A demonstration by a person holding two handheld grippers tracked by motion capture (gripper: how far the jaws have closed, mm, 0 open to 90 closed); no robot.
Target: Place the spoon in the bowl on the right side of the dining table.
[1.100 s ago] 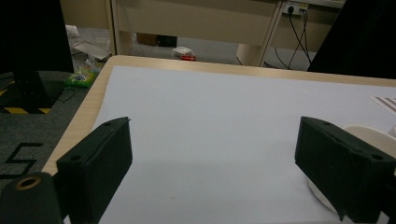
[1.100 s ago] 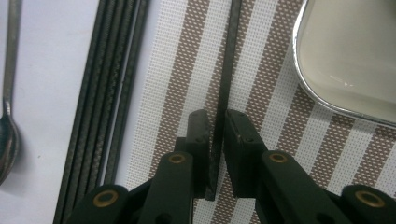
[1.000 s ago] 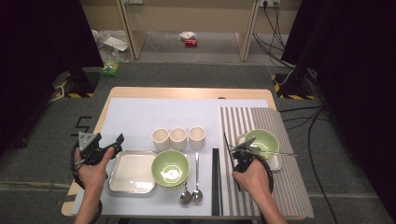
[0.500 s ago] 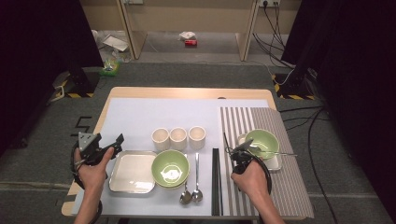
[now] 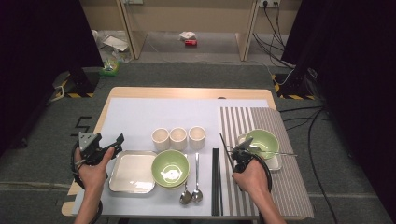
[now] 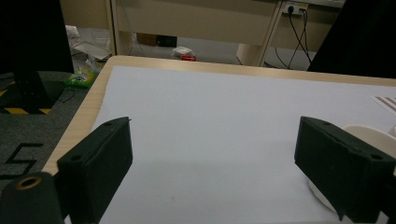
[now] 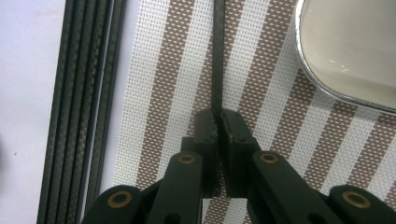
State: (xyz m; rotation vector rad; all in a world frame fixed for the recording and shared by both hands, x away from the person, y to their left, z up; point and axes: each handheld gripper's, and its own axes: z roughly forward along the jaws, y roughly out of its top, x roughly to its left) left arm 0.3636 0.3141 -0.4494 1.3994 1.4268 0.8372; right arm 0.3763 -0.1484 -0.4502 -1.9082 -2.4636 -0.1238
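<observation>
My right gripper [image 5: 236, 155] sits over the striped mat [image 5: 289, 186], shut on a thin black chopstick [image 5: 225, 145] that slants up and away from it. In the right gripper view its jaws [image 7: 218, 116] pinch that chopstick [image 7: 217, 56]; they have just been closing on it. More black chopsticks [image 5: 216, 179] lie at the mat's left edge [image 7: 88, 93]. My left gripper [image 5: 111, 142] hovers at the table's left, open, with nothing between its pads [image 6: 215, 128].
A steel tray [image 5: 133, 171], a green bowl [image 5: 171, 167], two spoons [image 5: 191, 193] and three cream cups [image 5: 178, 137] lie mid-table. A second green bowl [image 5: 264, 142] rests on a white tray [image 7: 345, 51] just right of my right gripper.
</observation>
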